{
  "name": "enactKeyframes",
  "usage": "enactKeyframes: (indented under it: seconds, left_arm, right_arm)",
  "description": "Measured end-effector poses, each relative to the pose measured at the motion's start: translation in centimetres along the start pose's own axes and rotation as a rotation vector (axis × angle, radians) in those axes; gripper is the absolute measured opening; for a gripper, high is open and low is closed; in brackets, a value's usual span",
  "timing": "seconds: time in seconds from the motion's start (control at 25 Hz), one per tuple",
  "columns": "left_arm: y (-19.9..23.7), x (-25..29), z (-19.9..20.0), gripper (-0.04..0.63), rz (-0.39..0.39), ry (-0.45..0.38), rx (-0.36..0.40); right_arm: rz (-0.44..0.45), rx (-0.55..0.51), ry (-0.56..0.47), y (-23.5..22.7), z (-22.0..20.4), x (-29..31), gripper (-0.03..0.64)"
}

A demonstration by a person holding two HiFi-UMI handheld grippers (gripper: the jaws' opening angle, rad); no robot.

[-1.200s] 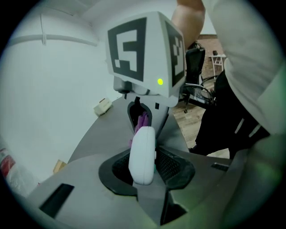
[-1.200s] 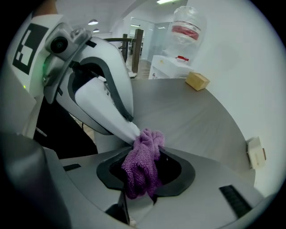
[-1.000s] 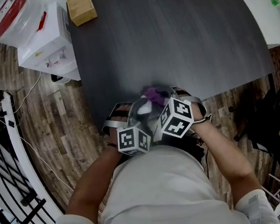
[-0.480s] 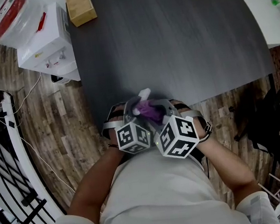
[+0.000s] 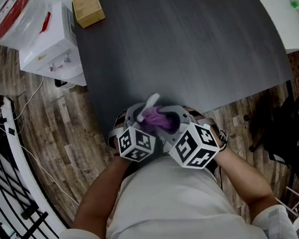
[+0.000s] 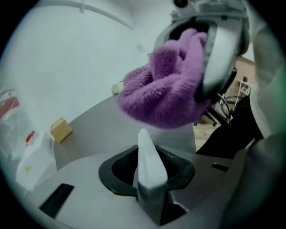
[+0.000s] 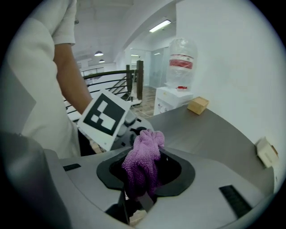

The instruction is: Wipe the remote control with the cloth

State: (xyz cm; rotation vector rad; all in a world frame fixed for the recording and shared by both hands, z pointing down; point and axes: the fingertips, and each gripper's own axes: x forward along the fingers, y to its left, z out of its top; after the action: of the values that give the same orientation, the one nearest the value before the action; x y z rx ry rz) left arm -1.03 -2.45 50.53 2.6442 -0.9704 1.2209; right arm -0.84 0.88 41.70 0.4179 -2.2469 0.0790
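Over the worktop (image 5: 183,42) edge, dragging purple cloth (image 7: 143,161) pinched in right tongs (image 7: 136,201) back along remote control (image 6: 149,161) clamped in left tongs (image 6: 151,190), mid-wipe.

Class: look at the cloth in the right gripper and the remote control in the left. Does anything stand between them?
Nothing visible does. The right gripper holds the purple cloth right by the tip of the white remote control, which is clamped in the left gripper. Whether they touch is unclear.
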Motion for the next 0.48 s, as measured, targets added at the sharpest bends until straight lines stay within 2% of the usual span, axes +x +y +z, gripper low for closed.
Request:
enactKeyframes:
  seconds: [0.08,0.16,0.32,0.48]
  left_arm:
    - [0.5,0.1,-1.6,0.109,-0.030,0.010,-0.129]
    - [0.8,0.2,-3.2,0.109,-0.042,0.038,-0.204]
    - [0.6,0.3,-4.5,0.109,-0.049,0.089,-0.218]
    - [0.8,0.8,-4.4,0.110,-0.078,0.135,-0.197]
  right_arm:
    - [-0.101,0.020,0.017,-2.4,-1.0,1.1,0.129]
    - [-0.165,0.003,0.053,-4.0,-2.0,2.8,0.129]
    - [-0.149,-0.011,0.092,-4.1,-2.6,5.8,0.129]
    - [-0.128,-0.008,0.085,-3.8,-2.0,6.5,0.129]
